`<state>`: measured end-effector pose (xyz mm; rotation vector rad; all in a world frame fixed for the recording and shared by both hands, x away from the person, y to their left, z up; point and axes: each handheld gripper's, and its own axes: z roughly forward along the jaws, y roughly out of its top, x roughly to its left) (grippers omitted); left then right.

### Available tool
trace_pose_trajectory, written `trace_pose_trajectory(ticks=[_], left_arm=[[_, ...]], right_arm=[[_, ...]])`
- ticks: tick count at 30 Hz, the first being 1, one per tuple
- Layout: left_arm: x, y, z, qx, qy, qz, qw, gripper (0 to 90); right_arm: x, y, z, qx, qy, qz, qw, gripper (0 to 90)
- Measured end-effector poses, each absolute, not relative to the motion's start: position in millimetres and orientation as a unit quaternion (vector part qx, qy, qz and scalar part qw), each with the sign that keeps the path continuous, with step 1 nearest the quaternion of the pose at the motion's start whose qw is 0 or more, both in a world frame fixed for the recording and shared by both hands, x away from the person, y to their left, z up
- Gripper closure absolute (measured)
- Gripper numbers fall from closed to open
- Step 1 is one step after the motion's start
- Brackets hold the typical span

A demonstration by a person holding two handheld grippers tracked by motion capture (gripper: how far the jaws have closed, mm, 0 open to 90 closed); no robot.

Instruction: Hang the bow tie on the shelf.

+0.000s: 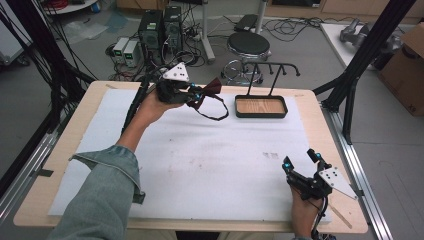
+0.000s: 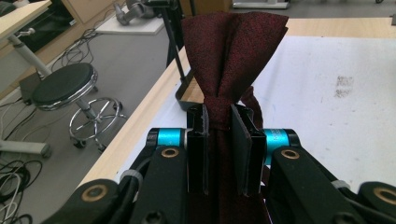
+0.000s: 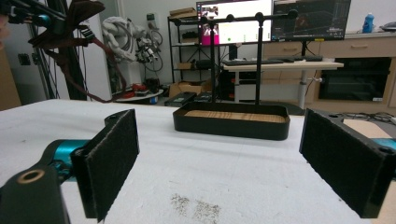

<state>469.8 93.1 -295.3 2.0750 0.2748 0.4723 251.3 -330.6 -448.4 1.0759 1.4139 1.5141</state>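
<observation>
Dark red fabric bow tie point(image 2: 232, 56) hangs clamped in my left gripper point(image 1: 194, 93) above the white mat's point(image 1: 200, 160) far edge, while my right gripper point(image 1: 301, 161) rests released near its bare front-right corner.

- A light wooden table point(image 1: 65, 145) seen from above, with rounded corners.
- A white sheet point(image 1: 200, 160) covers most of the tabletop, with faint smudges near its middle and right.
- A black tray point(image 1: 261, 106) with a wooden base sits on the sheet at the far edge, a black rack point(image 1: 272, 70) rising from it.
</observation>
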Motion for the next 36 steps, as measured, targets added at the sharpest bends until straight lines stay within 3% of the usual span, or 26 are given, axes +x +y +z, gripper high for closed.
trace_pose_trajectory(ticks=[27, 36], left_arm=[[511.1, 37.4, -297.0, 0.829, 0.112, 0.158, 0.524, 77.1], [520.9, 21.8, -294.2, 0.804, 0.114, 0.171, 0.557, 77.3]], right_arm=[[252.6, -331.5, -448.4, 0.425, 0.554, 0.600, 0.390, 11.0], [253.2, -332.1, -448.5, 0.424, 0.553, 0.601, 0.391, 11.0]])
